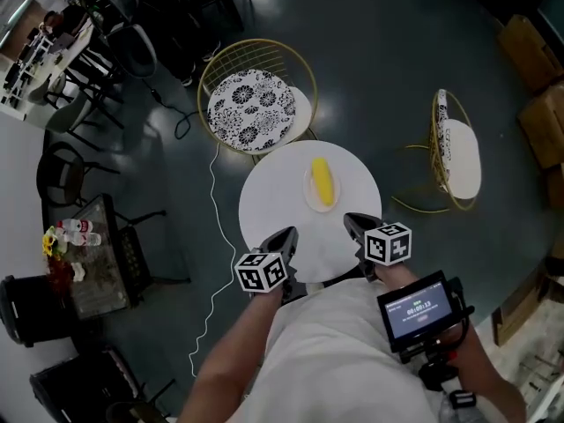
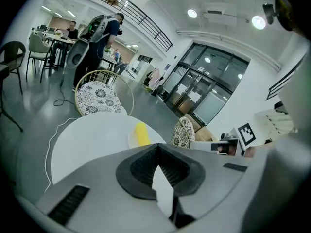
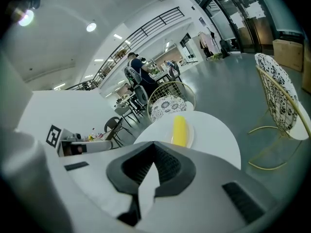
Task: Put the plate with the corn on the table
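A yellow corn cob (image 1: 323, 181) lies on a small white plate (image 1: 311, 192), and the plate stands on the round white table (image 1: 273, 203), slightly right of its middle. Both grippers hover over the table's near edge, pulled back from the plate. My left gripper (image 1: 286, 234) is shut with nothing in it, and so is my right gripper (image 1: 354, 223). The left gripper view has the corn (image 2: 141, 133) beyond the closed left gripper (image 2: 158, 166). In the right gripper view the corn (image 3: 179, 130) and plate (image 3: 189, 137) lie just past the closed right gripper (image 3: 154, 166).
A gold wire chair with a patterned cushion (image 1: 252, 104) stands behind the table, and a second one (image 1: 458, 152) is at the right. A white cable (image 1: 211, 263) trails on the floor at left. Cardboard boxes (image 1: 539, 86) line the right side.
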`<state>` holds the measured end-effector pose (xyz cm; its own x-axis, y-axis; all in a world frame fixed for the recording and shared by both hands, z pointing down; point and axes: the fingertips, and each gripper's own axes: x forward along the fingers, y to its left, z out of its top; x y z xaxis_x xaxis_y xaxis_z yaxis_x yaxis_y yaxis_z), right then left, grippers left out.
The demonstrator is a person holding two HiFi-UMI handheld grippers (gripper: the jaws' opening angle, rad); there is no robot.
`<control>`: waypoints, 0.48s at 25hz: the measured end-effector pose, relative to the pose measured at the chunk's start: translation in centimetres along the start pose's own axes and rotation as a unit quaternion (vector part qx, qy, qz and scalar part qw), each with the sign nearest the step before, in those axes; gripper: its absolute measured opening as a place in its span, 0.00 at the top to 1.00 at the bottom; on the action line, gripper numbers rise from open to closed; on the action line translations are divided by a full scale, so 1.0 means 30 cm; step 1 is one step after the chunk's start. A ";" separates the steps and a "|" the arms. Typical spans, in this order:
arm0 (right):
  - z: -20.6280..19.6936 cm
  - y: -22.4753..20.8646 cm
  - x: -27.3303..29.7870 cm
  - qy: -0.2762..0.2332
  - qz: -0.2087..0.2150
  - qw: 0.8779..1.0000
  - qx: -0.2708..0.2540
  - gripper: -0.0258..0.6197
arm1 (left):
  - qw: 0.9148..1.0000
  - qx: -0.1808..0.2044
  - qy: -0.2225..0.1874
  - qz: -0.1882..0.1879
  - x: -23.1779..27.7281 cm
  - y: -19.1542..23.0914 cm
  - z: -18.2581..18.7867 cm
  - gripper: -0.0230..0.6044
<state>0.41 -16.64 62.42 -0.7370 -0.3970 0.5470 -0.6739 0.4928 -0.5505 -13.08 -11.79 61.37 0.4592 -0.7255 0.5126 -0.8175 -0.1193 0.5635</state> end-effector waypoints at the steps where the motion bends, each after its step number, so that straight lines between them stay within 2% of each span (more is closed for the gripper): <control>1: -0.005 0.013 -0.012 -0.001 0.000 1.000 -0.002 0.95 | 1.000 0.001 -0.002 -0.002 -0.016 -0.009 -0.003 0.95; 7: -0.026 0.115 -0.148 -0.019 -0.004 1.000 -0.013 0.95 | 1.000 0.008 -0.015 -0.022 -0.147 -0.103 -0.040 0.95; 12: -0.022 0.145 -0.125 -0.030 0.019 0.999 -0.012 0.95 | 0.999 0.027 -0.018 -0.018 -0.158 -0.088 -0.036 0.95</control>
<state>0.26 -12.49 58.39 -0.7637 -0.4239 0.4869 -0.6452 0.5262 -0.5540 -12.72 -7.30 58.14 0.4766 -0.7438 0.4686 -0.8187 -0.1813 0.5448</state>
